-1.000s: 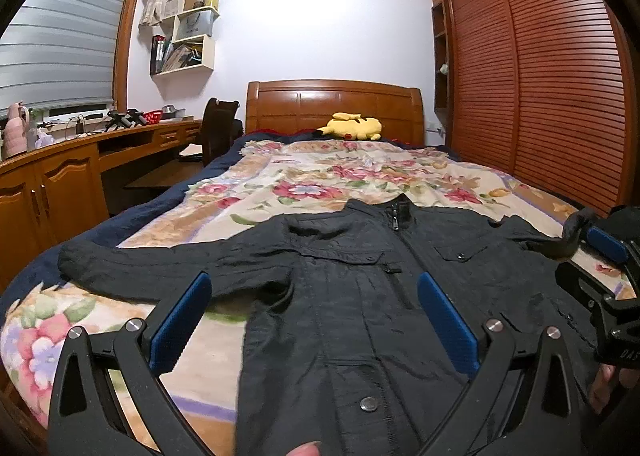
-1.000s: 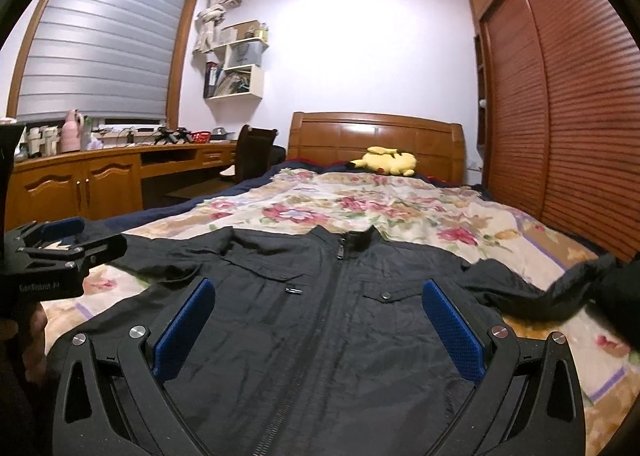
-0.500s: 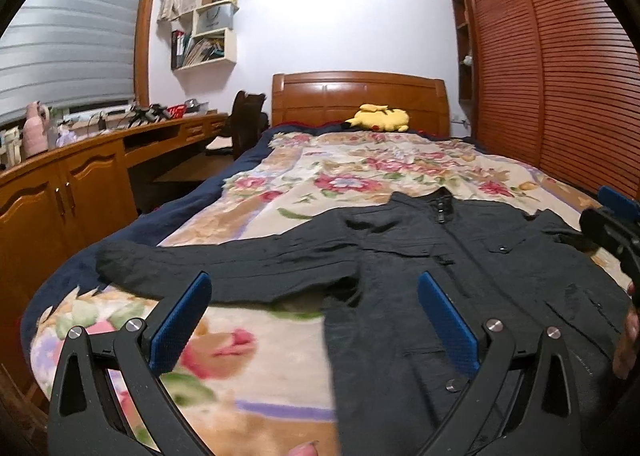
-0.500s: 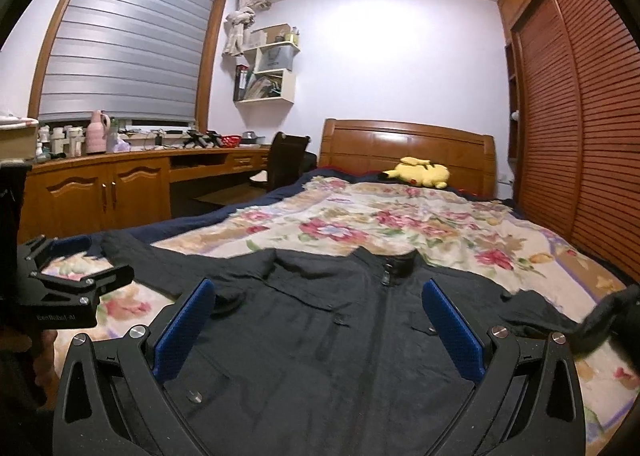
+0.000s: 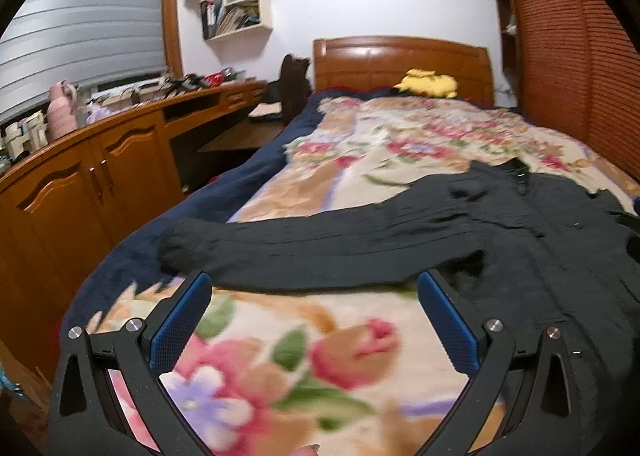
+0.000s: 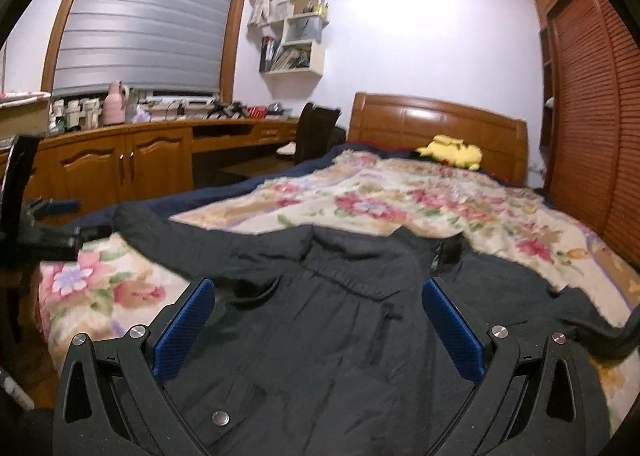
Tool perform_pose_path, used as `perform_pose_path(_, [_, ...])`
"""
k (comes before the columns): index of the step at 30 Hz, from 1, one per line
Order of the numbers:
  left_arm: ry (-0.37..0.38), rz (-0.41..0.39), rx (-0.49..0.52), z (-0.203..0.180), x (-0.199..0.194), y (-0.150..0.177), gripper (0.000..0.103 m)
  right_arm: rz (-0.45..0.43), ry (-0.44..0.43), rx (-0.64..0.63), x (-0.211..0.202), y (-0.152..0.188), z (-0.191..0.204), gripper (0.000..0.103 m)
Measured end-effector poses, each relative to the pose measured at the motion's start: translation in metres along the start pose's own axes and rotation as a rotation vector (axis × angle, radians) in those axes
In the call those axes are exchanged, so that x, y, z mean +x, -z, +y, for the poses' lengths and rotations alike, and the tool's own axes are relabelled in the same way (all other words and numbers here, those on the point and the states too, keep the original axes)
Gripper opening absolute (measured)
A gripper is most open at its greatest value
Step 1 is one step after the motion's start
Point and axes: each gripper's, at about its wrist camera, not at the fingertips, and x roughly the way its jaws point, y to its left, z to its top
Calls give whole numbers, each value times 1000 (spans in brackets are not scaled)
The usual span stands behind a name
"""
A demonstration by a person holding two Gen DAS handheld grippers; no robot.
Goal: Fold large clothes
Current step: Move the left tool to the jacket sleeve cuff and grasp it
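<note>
A large black jacket (image 6: 360, 320) lies flat, front up, on the floral bedspread (image 6: 400, 199), collar toward the headboard. In the left wrist view the jacket (image 5: 540, 256) fills the right side and its left sleeve (image 5: 300, 248) stretches out to the left. My left gripper (image 5: 314, 300) is open and empty above the bedspread, just short of that sleeve. My right gripper (image 6: 318, 306) is open and empty above the jacket's chest. The left gripper also shows at the left edge of the right wrist view (image 6: 52, 223).
A wooden desk and cabinets (image 5: 100, 175) run along the left wall, close to the bed's left edge. A dark chair (image 6: 316, 131) stands at the desk. A yellow plush toy (image 5: 426, 83) lies by the headboard (image 6: 436, 127). A louvred wardrobe (image 5: 580, 55) lines the right side.
Both grippers have swung to the left. The left one now faces the outstretched left sleeve instead of the jacket's middle. Both stay open and empty.
</note>
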Motion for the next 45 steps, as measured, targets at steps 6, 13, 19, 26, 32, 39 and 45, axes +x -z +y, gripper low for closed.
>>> perform_pose_path(6, [-43,18,-1,34,19,-2,103,51,-13,-35,22,15,-16,103])
perform_pose_path(13, [-19,107,-12,69,53,-6,103,50,-23,-42,21,13,-20,103])
perform_pose_path(19, [-10,180,-49,96,88,-6,103,61,-21,-61,27,3,7,103])
perform_pose_path(26, [39,251,-191,135,126,-4,91,79,-26,-67,26,2,19,103])
perform_pose_path(32, [46,328,-326,162,160,1,74,97,-34,-69,29,2,20,103])
perform_pose_path(39, [52,366,-429,175,186,7,70,118,-47,-70,32,2,23,103])
perform_pose_path(45, [73,356,-446,175,194,1,44,122,-56,-62,31,1,22,103])
